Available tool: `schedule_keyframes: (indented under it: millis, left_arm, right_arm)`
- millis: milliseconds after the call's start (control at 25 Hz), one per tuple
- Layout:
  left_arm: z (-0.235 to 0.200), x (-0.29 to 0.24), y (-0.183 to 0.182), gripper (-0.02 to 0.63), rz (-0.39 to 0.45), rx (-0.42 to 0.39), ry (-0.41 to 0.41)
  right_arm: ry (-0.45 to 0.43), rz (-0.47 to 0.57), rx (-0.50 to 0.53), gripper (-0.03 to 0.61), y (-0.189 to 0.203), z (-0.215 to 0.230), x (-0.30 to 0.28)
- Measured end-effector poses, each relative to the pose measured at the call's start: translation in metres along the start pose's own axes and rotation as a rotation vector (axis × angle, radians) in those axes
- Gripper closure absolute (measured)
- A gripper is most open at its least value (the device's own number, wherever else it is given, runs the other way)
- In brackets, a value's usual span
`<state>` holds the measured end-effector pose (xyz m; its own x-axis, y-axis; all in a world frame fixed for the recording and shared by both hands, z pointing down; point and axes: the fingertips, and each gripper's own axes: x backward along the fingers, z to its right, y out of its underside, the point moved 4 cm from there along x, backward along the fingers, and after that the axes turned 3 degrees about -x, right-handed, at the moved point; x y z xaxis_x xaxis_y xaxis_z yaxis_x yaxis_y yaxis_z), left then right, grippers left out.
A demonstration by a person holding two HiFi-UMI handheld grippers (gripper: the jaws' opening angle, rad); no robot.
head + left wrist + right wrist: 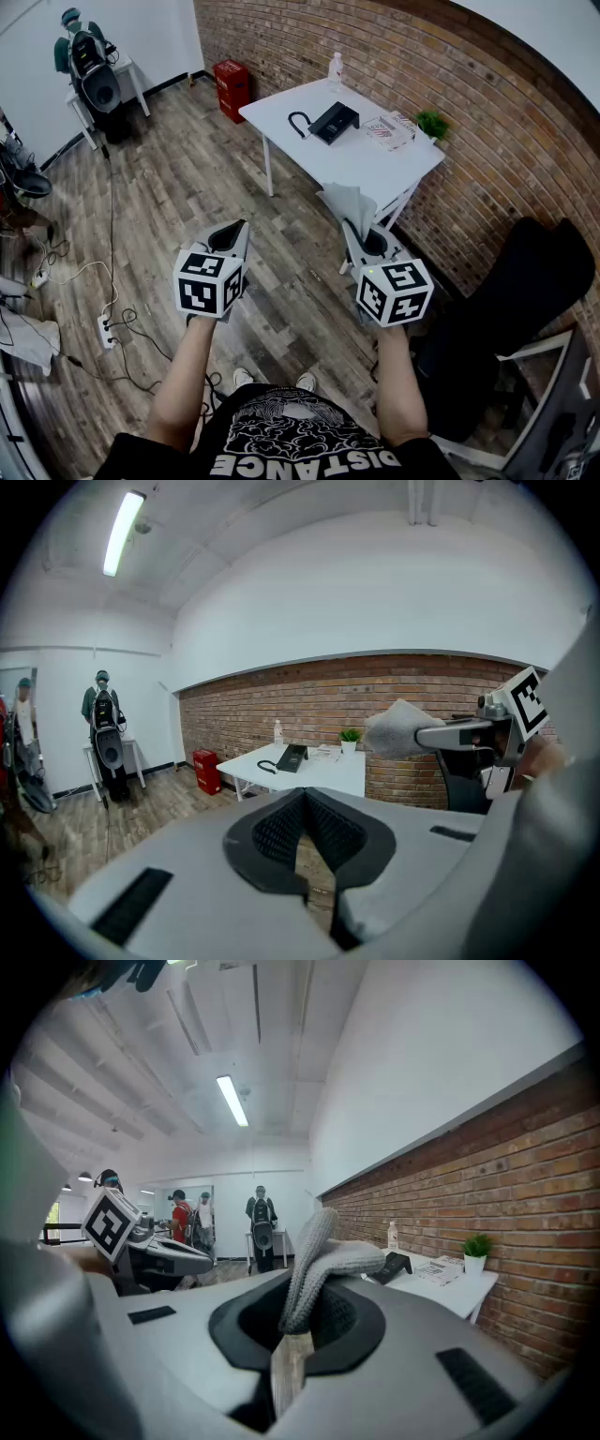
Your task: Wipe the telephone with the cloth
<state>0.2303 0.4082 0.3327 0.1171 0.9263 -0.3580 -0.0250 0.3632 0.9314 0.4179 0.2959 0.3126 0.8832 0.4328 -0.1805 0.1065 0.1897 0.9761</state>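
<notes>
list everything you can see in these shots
white rectangular table: one, white, upper middle of head view
black desk telephone: one, black, on the table
clear plastic bottle: one, clear, table's far corner
small green potted plant: one, green, table's right corner
printed papers: one stack, white, between telephone and plant
red plastic crate: one, red, beyond the table
black office chair: one, black, head view's right edge
grey knitted cloth: one, grey, clamped in right gripper
left gripper: one, grey, jaws together, empty
right gripper: one, grey, shut on the cloth
</notes>
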Motion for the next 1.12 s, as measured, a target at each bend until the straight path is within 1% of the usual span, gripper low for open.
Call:
schedule_keyframes:
  millis: [200,440,600,840,960,1120]
  left_arm:
    - [0.015,-0.016,-0.008,0.607,-0.001,-0.003,-0.013]
    - [0.029,-0.028,-0.010,0.607,-0.006,0.016,-0.037]
    - [0.027,-0.041,-0.008,0.607,-0.021,0.027,-0.043]
    - [0.005,-0.066,-0.011,0.607,-0.011,0.029,-0.025]
    - [-0.019,-0.081,-0.009,0.607,-0.008,0.037,-0.017]
    - [-0.061,-0.111,-0.012,0.607,-0.007,0.044,0.020]
  right_arm:
    - [-0.023,-0.001,0.005,0.566,0.001,0.019,0.002]
    - [-0.063,-0.021,0.010,0.566,0.004,0.038,-0.001]
    - [-0.071,-0.029,0.005,0.566,0.005,0.049,-0.011]
    - [-0.087,-0.042,0.033,0.566,0.004,0.048,-0.039]
    - [-0.081,-0.048,0.039,0.566,0.005,0.045,-0.066]
    - [-0.041,-0.065,0.037,0.566,0.001,0.043,-0.110]
